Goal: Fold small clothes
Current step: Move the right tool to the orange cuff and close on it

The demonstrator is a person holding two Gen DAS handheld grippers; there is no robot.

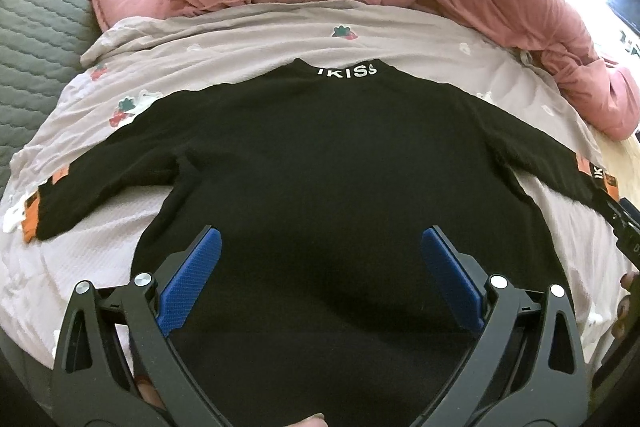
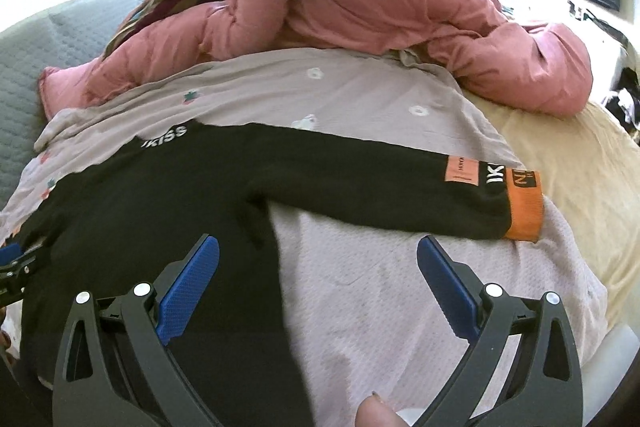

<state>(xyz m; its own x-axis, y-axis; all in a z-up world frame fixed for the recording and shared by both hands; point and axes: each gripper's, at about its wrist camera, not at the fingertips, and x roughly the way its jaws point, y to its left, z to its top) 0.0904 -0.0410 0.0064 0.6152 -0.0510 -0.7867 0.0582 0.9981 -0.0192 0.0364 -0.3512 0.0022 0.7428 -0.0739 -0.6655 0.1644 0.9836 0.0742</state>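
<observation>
Evidently the black sweater (image 1: 320, 163) lies spread flat on the bed (image 2: 400, 307), sleeves out; the left gripper (image 1: 320, 247) and right gripper (image 2: 318, 255) both hover wide and empty. Best start at the orange cuff (image 2: 524, 213) — pinch it cleanly, then carry the sleeve across the body without dragging the bedsheet.

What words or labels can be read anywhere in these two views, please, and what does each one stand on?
"IKISS", white letters, on the back of the collar of the black sweater.
"IK", cut off by a fold, white, on the right sleeve near the cuff.
Salmon patch on that sleeve: small print, too small to read.
Orange cuff: dark letters on the band above it, too blurred to read.
Left sleeve's cuff: no legible text.
</observation>
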